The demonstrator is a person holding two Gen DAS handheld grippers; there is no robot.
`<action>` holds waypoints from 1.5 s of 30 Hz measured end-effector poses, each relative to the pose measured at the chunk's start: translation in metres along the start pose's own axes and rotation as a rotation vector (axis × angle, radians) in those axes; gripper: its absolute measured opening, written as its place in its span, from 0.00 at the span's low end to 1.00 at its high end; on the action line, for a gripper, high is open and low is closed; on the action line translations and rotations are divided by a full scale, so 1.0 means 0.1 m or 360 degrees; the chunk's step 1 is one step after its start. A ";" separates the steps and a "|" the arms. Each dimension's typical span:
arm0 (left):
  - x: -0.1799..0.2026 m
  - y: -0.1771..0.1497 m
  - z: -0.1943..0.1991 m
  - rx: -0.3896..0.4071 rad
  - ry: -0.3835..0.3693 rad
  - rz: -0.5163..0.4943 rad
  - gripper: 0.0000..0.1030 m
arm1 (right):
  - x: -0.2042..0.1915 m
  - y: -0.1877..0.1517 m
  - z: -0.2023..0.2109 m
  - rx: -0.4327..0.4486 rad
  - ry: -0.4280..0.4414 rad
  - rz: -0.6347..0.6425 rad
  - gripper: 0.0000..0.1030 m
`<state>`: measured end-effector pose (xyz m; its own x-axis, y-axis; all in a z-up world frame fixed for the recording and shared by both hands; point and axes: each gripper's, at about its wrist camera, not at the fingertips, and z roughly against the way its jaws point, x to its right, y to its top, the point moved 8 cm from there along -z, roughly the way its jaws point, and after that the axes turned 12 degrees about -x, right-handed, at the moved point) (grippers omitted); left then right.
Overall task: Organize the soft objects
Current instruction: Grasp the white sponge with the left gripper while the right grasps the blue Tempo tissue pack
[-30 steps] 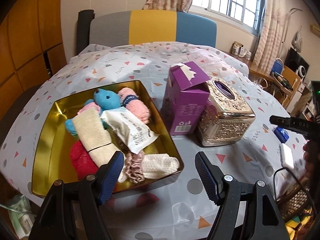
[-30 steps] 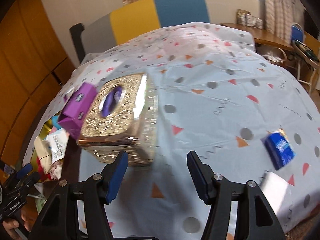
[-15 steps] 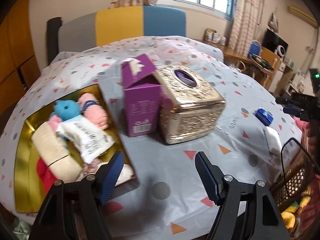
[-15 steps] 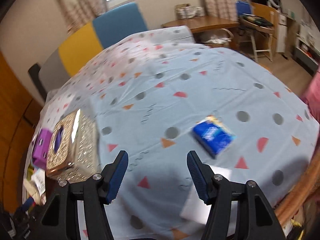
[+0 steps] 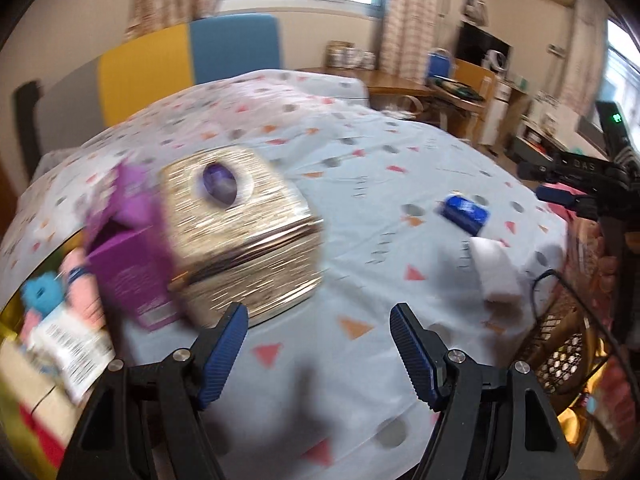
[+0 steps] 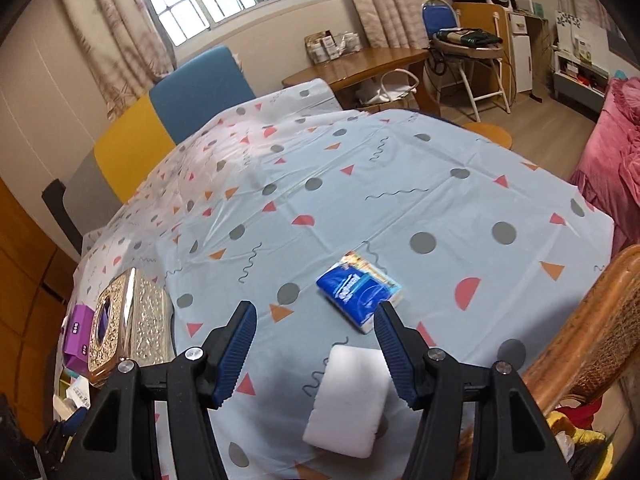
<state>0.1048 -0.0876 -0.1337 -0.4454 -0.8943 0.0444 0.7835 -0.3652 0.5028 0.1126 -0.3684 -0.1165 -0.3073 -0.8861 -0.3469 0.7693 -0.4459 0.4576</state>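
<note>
The white sponge lies near the table's right edge, and just beyond it sits the blue tissue pack; both are loose on the patterned tablecloth, well apart from the gold tin at far left, where a blue teddy, pink rolls and a white packet are already gathered. 1 second ago both cameras faced the tin and the gold tissue box; now both have swung rightward, so the 2 stray items fill the right wrist view. I judge this as the turn to fetch the leftovers for the tin. The right gripper stands released, jaws apart and empty, the sponge below and between them but untouched, the pack just past its right finger. The left gripper is likewise unclenched, holding nothing, over bare cloth beside the tissue box and purple carton
</note>
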 end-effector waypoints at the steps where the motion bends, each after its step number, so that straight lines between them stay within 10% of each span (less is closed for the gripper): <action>1: 0.12 0.06 -0.06 -0.0011 -0.0025 -0.0041 0.72 | 0.03 0.01 0.02 0.0010 -0.0005 -0.0006 0.60; 14: 1.51 0.59 -0.89 -0.0342 -0.0457 -0.0351 0.71 | 0.33 0.04 0.33 0.0082 -0.0054 -0.0013 0.60; 23: 2.08 0.59 -1.39 -0.0583 -0.0499 -0.0477 0.74 | 0.43 0.09 0.43 0.0111 -0.0049 0.0003 0.60; 35: 1.66 0.48 -1.40 -0.0479 -0.0346 -0.0493 0.54 | 0.56 0.26 0.06 -0.0076 -0.0106 -0.0024 0.60; 45: 0.96 0.41 -1.42 -0.0449 -0.0303 -0.0275 0.60 | 0.26 0.44 -0.90 -0.0688 -0.0253 0.0360 0.63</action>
<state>0.1555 -0.2247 -0.2317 -0.6329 -0.7590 0.1526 0.7666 -0.5869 0.2605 0.1891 -0.3994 -0.1788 -0.1618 -0.9777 -0.1342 0.9774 -0.1775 0.1146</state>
